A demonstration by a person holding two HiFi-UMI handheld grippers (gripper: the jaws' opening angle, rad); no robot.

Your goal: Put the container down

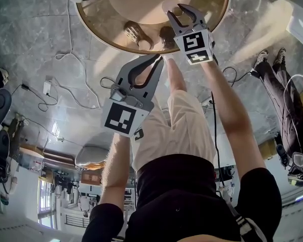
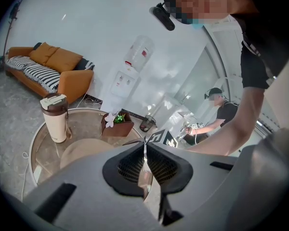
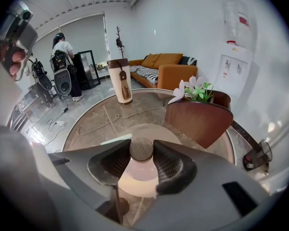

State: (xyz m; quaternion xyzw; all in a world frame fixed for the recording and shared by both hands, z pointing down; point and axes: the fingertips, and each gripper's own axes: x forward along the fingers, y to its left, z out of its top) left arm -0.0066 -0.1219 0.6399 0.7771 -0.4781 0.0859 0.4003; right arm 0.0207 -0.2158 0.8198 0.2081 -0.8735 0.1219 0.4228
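One small container [image 3: 142,150], brown round cap over a pale body, is pinched between the right gripper [image 3: 142,146] jaws above the glass table [image 3: 98,121]. Left gripper [image 2: 144,146] jaws are pressed together, empty. Container looks light, rigid, maybe slick; grip near the cap.

Orange sofa [image 2: 50,64], water dispenser [image 2: 131,70] by wall

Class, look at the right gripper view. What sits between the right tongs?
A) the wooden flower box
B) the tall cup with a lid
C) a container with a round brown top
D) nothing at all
C: in the right gripper view the right tongs are closed on either side of the round brown top of the container.
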